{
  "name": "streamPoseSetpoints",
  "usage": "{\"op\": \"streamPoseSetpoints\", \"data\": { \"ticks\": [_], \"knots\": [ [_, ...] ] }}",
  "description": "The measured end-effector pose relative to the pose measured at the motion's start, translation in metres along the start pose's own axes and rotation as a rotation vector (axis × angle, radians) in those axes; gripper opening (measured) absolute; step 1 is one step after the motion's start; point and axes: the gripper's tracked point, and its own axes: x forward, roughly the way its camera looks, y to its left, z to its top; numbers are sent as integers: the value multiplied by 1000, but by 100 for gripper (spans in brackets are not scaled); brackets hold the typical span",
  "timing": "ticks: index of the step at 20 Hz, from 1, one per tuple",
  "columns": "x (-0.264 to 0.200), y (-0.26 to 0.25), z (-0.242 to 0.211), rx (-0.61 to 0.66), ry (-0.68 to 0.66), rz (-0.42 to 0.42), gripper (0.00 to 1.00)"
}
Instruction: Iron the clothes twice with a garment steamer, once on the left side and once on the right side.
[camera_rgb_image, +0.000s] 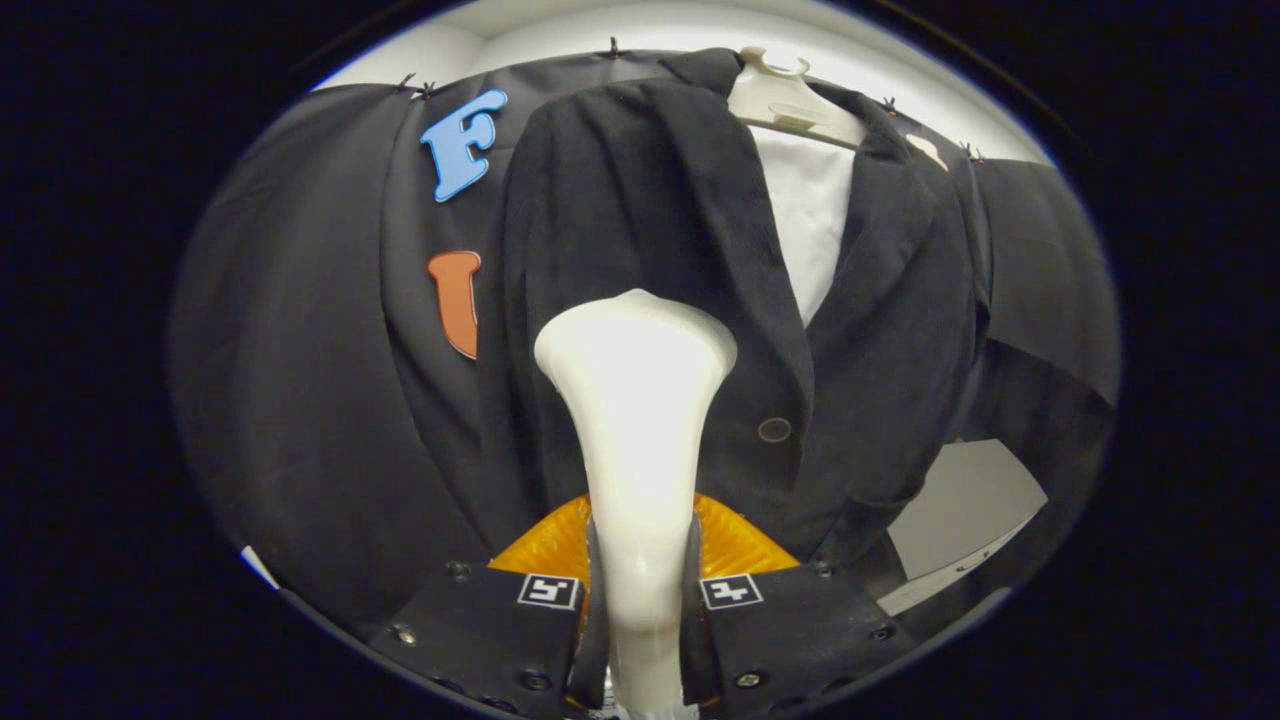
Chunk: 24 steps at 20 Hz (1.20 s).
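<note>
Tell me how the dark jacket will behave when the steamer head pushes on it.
The jacket hangs loose from the hanger, so it will probably swing and yield. Its folds suggest floppy cloth. The claw, shut on the steamer, may need gentle pressure.

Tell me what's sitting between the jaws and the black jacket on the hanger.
The white garment steamer. In the gripper view, the gripper is shut on its handle, and its flared head rises in front of the black jacket, left of the jacket's button.
</note>
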Motion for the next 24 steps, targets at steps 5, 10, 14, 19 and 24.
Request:
{"op": "streamPoseSetpoints", "data": {
  "ticks": [5,10,14,19,24],
  "knots": [
    [5,-1,-29,3,37,2,31],
    [13,-3,-60,1,73,0,31],
    [18,0,-91,-2,110,0,31],
    [27,-3,-127,-7,142,-7,31],
    [34,-4,-157,-10,150,-12,31]
  ]
}}
